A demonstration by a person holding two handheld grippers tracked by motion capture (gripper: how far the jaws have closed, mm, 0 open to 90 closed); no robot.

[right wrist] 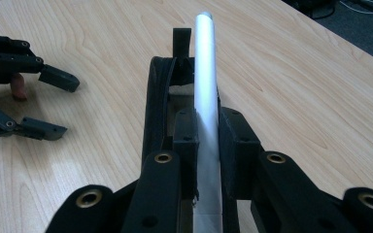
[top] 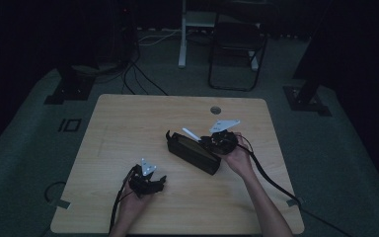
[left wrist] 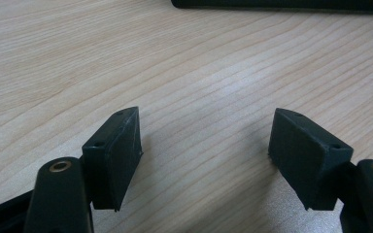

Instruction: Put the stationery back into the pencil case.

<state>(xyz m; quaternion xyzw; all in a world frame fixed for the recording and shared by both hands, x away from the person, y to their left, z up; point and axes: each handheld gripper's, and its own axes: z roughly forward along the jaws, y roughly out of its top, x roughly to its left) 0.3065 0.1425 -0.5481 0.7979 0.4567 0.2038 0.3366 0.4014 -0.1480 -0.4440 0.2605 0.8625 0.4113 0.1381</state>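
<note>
In the high view, a wooden table (top: 128, 148) stands in a dim room. A long black case (top: 193, 153) lies slantwise just right of the table's centre, one end toward 10 o'clock and the other toward 4 o'clock. The right hand-held gripper (top: 203, 140) sits at the case's 2 o'clock side, pinching a thin white stick (top: 191, 134) that slants up toward 10 o'clock over the case's top. The right hand (top: 238, 157) grips the tool from 4 o'clock. The left hand-held gripper (top: 159, 181) rests near the table's 7 o'clock region, well apart from the case, jaws spread with nothing between them, pointing toward 3 o'clock.

In the left gripper view, the left hand-held gripper (left wrist: 205, 145) shows both black pads (left wrist: 119, 155) held wide over bare wood grain. The dark edge of the black case (left wrist: 281, 4) runs along 12 o'clock.

In the right gripper view, the right hand-held gripper (right wrist: 208, 141) is pressed together on the white stick (right wrist: 205, 73), which runs straight toward 12 o'clock above the open black case (right wrist: 158, 107). The left hand-held gripper (right wrist: 53, 104) lies at 9 o'clock, jaws apart, with a fingertip (right wrist: 17, 86) visible behind it.
</note>
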